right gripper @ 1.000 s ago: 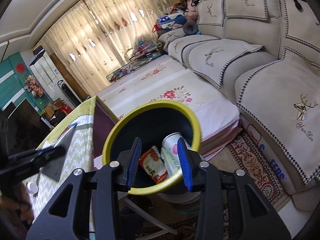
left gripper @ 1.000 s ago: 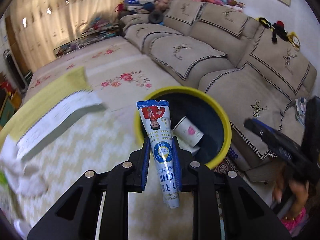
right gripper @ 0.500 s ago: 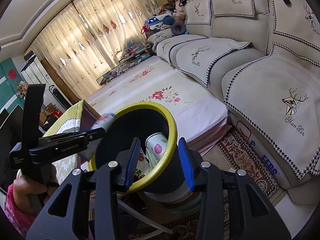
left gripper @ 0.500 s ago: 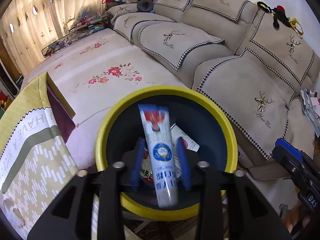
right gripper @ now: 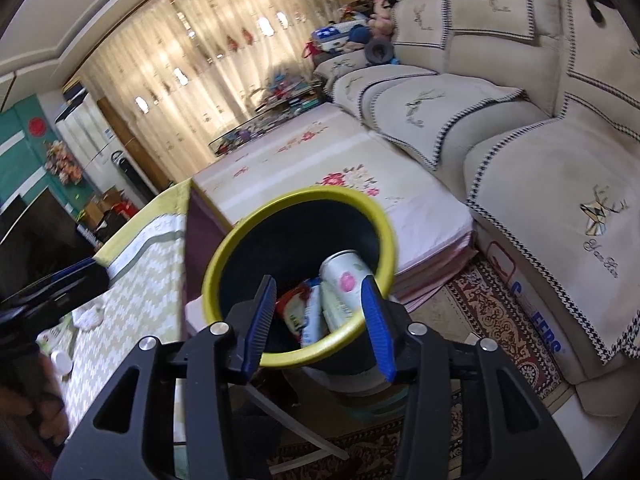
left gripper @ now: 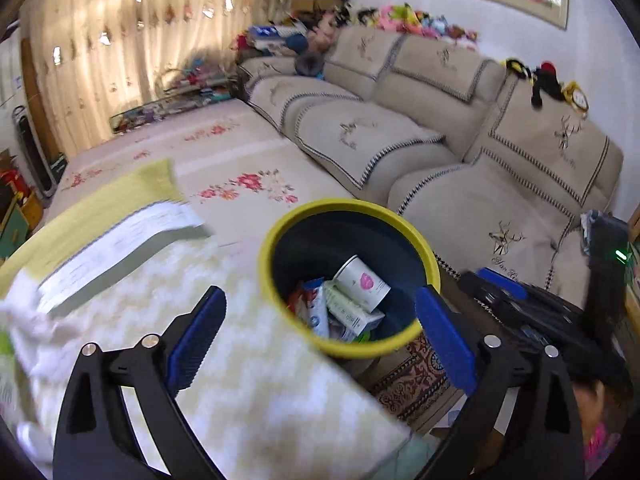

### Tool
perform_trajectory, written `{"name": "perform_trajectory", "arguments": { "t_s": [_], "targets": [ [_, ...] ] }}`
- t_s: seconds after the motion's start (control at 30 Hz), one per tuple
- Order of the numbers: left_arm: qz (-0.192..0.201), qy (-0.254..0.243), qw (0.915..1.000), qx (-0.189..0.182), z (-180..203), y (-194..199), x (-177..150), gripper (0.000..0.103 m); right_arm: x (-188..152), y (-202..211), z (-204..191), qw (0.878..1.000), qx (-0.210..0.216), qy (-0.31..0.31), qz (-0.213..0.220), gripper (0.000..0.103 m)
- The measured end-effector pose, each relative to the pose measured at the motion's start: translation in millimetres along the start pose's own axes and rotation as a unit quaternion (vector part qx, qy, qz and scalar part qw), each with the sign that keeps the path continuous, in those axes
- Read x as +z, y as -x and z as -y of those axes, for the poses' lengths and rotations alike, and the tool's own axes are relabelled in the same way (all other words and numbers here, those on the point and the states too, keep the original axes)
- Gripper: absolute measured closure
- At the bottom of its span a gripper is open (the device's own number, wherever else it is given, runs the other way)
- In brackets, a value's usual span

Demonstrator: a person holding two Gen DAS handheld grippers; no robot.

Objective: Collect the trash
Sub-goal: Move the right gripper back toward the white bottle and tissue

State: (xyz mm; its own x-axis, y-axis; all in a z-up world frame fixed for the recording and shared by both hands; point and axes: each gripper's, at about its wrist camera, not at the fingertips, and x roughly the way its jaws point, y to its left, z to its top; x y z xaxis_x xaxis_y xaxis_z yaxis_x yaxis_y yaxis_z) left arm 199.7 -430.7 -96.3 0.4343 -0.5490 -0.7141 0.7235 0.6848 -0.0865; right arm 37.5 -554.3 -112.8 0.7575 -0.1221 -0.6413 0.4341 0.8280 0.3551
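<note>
A dark bin with a yellow rim stands beside the table; it also shows in the right wrist view. Inside lie a white cup with a pink mark, a blue-and-white tube wrapper, a pale carton and a red packet. My left gripper is wide open and empty above the table edge, in front of the bin. My right gripper is open and empty, close over the bin's near rim.
The table carries a yellow-and-white zigzag cloth with a paper sheet. A beige sofa runs along the right. A floral-covered low table lies behind the bin. A patterned rug covers the floor.
My left gripper opened and dropped the blue-and-white tube wrapper into the bin, then drew back over the table. My right gripper stayed open near the bin's rim.
</note>
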Motion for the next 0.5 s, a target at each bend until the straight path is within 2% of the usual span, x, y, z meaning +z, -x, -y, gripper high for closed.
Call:
{"name": "perform_trajectory", "arguments": {
  "t_s": [0.1,0.23,0.37,0.5],
  "targets": [
    [0.012,0.023,0.9995,0.017,-24,41,-29,0.005,-6,-6,-28,1.0,0.015,0.025,-0.012,0.058],
    [0.038,0.07,0.995,0.059,-68,98,-70,0.005,-15,-14,-71,0.997,0.037,0.06,-0.029,0.058],
    [0.057,0.107,0.9856,0.117,-113,154,-110,0.005,-24,-21,-122,0.992,0.065,0.101,-0.043,0.058],
    [0.072,0.149,0.9723,0.165,-156,204,-148,0.005,-37,-26,-186,0.981,0.106,0.148,-0.063,0.058]
  ]
}}
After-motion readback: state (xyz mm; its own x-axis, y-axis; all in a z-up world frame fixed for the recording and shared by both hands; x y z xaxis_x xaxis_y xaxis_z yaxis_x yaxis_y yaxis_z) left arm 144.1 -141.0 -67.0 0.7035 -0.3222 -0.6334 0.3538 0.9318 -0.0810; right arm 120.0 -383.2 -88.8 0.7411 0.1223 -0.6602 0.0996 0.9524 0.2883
